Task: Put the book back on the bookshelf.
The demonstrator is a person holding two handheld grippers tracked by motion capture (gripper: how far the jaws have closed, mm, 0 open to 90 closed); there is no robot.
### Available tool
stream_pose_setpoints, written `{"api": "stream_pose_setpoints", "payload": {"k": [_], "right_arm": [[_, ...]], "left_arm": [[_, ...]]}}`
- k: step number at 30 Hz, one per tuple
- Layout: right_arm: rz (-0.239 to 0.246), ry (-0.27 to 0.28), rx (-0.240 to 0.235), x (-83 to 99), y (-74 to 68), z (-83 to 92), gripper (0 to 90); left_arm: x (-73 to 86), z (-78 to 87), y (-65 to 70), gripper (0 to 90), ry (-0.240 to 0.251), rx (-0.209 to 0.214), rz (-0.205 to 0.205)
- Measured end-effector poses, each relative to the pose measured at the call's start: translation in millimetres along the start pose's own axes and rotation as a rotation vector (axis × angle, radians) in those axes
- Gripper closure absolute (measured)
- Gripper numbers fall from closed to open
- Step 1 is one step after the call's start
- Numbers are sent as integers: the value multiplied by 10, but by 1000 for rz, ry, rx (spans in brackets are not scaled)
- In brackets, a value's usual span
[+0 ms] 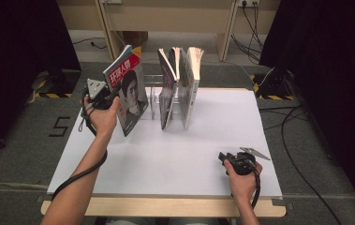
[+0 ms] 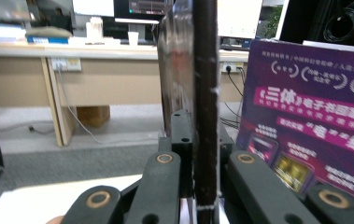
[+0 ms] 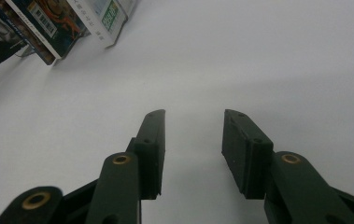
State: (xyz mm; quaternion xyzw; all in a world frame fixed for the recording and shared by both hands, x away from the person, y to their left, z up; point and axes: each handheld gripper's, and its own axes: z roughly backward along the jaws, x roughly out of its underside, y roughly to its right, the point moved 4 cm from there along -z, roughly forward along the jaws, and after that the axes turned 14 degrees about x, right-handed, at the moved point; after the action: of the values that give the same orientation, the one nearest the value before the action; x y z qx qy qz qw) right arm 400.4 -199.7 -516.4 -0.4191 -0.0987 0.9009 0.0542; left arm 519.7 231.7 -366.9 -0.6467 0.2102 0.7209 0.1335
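The left gripper [image 1: 112, 96] clamps a magazine [image 1: 129, 96], its jaws half hidden behind the cover. Just beside it, a wire rack [image 1: 154, 96] holds three upright books [image 1: 180, 91]. The right gripper [image 1: 223, 157] rests open, well apart.

From my station, the magazine [image 2: 206, 93] appears edge-on in the left gripper view, its cover unreadable. The purple book [image 2: 310, 126] is blurred and cropped at right. The book rack [image 1: 152, 96] is mostly hidden behind books.
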Motion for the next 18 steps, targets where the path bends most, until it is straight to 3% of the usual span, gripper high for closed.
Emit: {"api": "stream_pose_setpoints", "payload": {"k": [6, 9, 18], "right_arm": [[6, 3, -1, 2, -19, 4, 603], [1, -1, -1, 4, -33, 8, 603], [-2, -3, -1, 6, -32, 6, 603]], "left_arm": [[143, 194, -5, 853, -37, 24, 59], [169, 245, -4, 850, -49, 27, 55], [152, 236, -66, 805, -48, 41, 87]]}}
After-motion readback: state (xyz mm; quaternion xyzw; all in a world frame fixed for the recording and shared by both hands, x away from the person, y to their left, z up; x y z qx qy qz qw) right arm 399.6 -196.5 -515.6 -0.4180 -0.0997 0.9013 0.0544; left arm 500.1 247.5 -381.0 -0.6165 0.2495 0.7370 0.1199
